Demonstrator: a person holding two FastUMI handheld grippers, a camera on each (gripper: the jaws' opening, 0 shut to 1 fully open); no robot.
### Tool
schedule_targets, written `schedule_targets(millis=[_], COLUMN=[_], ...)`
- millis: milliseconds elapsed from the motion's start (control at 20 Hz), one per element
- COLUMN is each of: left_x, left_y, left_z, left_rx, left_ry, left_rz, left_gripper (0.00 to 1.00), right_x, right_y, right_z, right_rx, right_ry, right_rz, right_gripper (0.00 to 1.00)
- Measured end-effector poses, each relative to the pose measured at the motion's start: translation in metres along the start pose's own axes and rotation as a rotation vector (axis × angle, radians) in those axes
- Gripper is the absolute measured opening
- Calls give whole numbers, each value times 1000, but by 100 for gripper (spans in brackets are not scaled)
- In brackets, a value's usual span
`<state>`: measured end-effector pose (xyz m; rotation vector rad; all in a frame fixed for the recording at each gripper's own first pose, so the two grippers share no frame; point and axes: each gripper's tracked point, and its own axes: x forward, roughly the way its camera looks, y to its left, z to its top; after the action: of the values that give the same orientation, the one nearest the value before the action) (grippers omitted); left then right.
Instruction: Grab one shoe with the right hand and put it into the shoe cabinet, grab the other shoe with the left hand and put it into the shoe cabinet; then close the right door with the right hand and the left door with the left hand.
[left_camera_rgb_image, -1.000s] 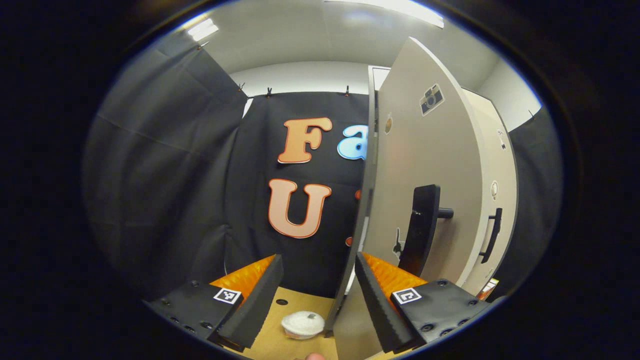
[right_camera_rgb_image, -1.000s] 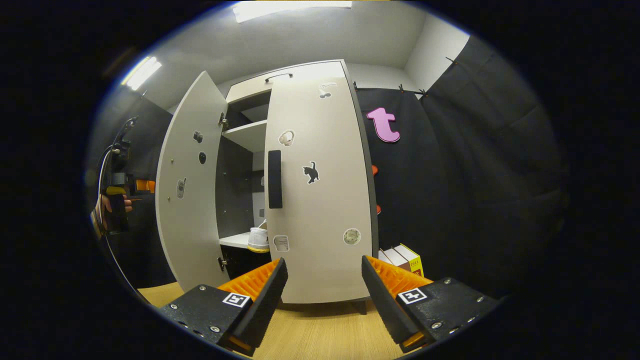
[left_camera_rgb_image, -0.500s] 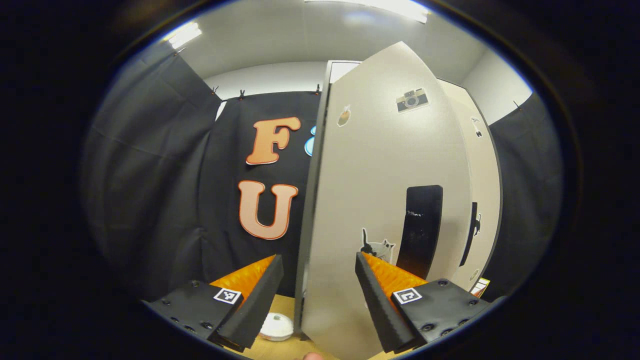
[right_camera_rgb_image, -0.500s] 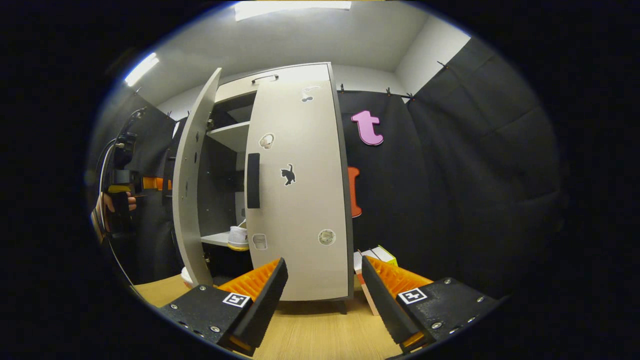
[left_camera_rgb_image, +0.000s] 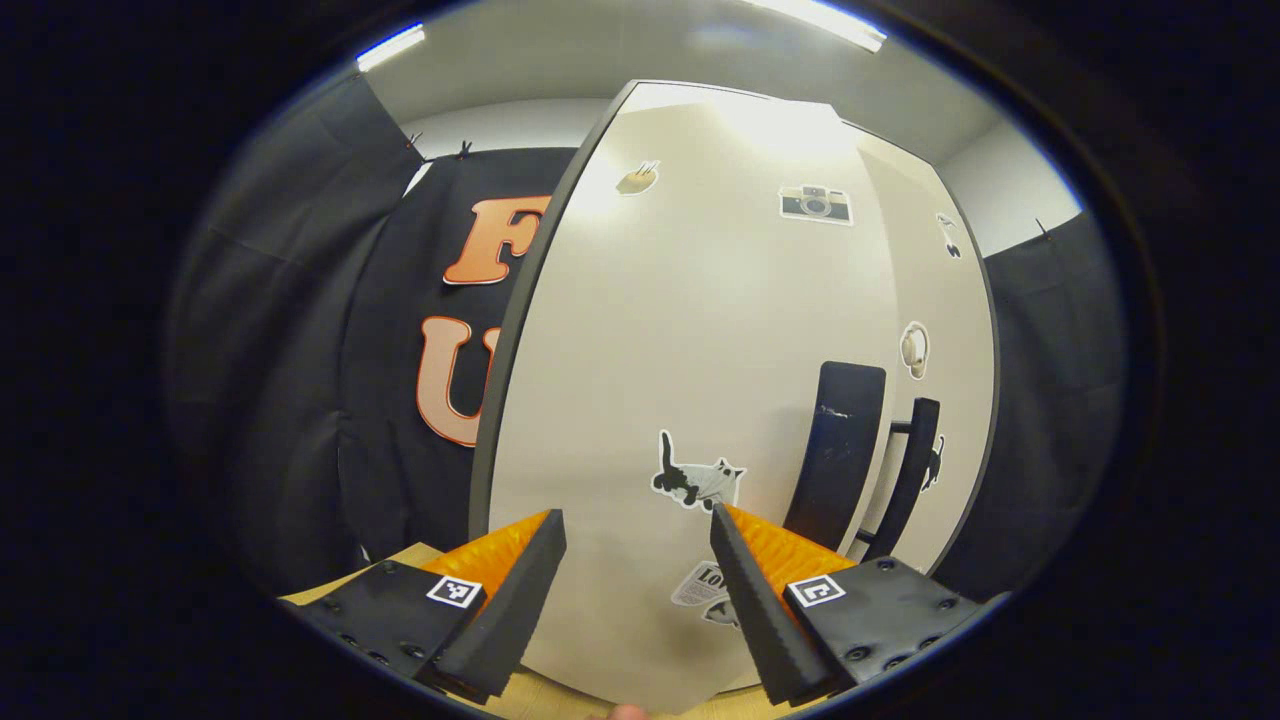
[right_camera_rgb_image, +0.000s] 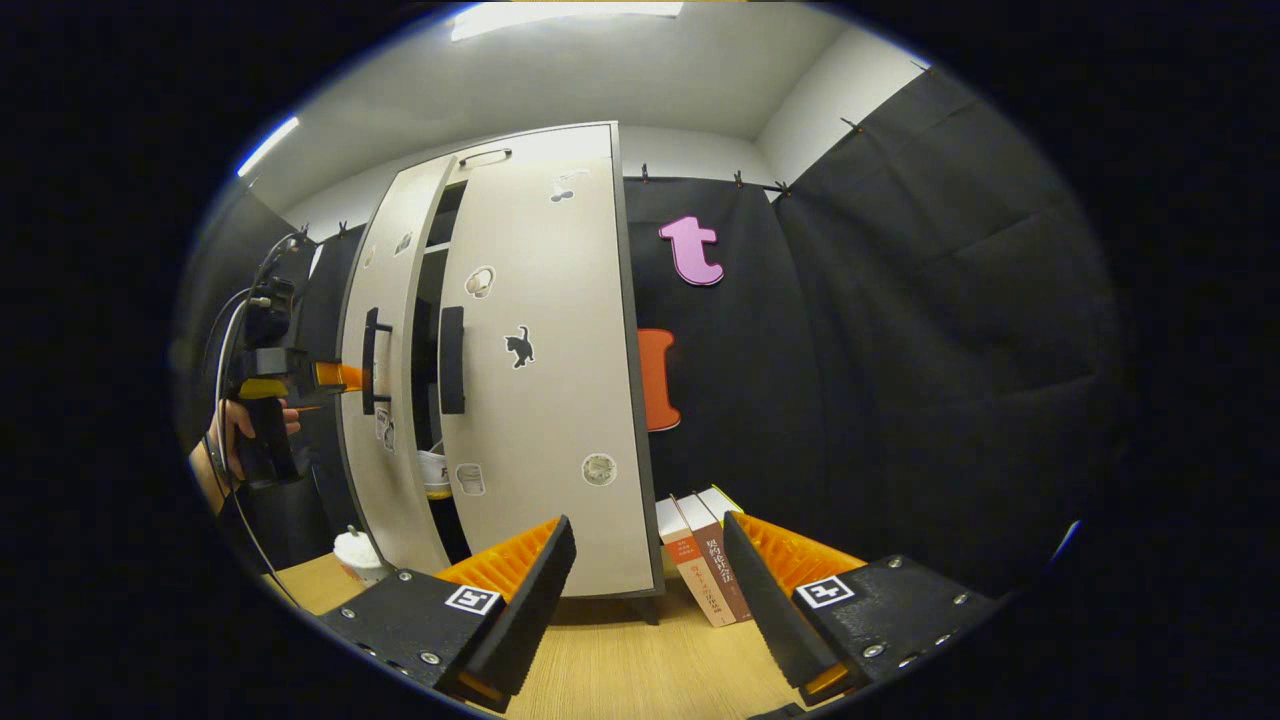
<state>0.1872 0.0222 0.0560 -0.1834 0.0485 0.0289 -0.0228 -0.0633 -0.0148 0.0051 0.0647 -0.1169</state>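
The beige shoe cabinet's left door (left_camera_rgb_image: 700, 350) stands close in front of my left gripper (left_camera_rgb_image: 635, 520), whose fingers are open and hold nothing. Its black handle (left_camera_rgb_image: 848, 450) sits beside the right door's handle (left_camera_rgb_image: 905, 480). In the right gripper view the right door (right_camera_rgb_image: 545, 380) lies against the cabinet front and the left door (right_camera_rgb_image: 390, 400) leaves a narrow gap. A white shoe (right_camera_rgb_image: 432, 475) shows through that gap on a shelf. A hand holds the left gripper (right_camera_rgb_image: 335, 375) at the left door's outer face. My right gripper (right_camera_rgb_image: 645, 525) is open, back from the cabinet.
Several books (right_camera_rgb_image: 700, 555) lean against the cabinet's right side on the wooden floor (right_camera_rgb_image: 640, 660). A white lidded cup (right_camera_rgb_image: 358, 550) stands on the floor by the left door's lower corner. Black cloth walls surround the cabinet.
The left door has swung from wide open to almost shut, with the left gripper following against its face. The right gripper view has shifted, bringing the books into sight.
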Motion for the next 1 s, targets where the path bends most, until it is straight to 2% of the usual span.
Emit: schedule_targets(millis=[100, 250, 300, 400, 450, 500, 550, 650, 750, 800, 850, 900, 1000], left_x=[5, 10, 12, 12, 13, 15, 14, 13, 13, 10, 4, -3, -26], left_y=[1, -2, -1, -2, -3, -5, -7, -7, -4, -1, 0, 0, 8], left_z=[12, 33, 37, 38, 38, 38, 37, 39, 23, 10, -1, -11, -27], left_rx=[2, 16, 25, 32, 31, 32, 38, 66, 83, 62, 19, -30, -91], left_ry=[-50, -116, -123, -128, -129, -123, -113, -113, -59, -19, 8, 26, 46], left_rz=[12, 33, 43, 46, 47, 40, 36, 33, 26, 19, -3, -29, -47], left_gripper=[90, 99, 89, 98, 85, 84, 90, 77, 88, 83, 83, 94, 96], right_x=[2, 3, 3, 2, 2, 2, 1, 3, 2, 1, -2, -3, -1], right_y=[-1, 5, 7, 10, 11, 14, 16, 21, 25, 27, 29, 31, 38], right_z=[0, -1, 0, 0, 0, 0, 0, -2, -3, -4, -4, -4, -5], right_rx=[1, 4, 4, 6, 9, 15, 18, 20, 21, 25, 29, 32, 28], right_ry=[-3, 6, 3, 2, 3, 6, 9, 12, 16, 19, 19, 19, 23], right_rz=[-8, -1, 2, 6, 9, 14, 19, 32, 39, 45, 49, 53, 69], right_gripper=[92, 92, 92, 92, 92, 92, 92, 92, 92, 92, 92, 92, 92])
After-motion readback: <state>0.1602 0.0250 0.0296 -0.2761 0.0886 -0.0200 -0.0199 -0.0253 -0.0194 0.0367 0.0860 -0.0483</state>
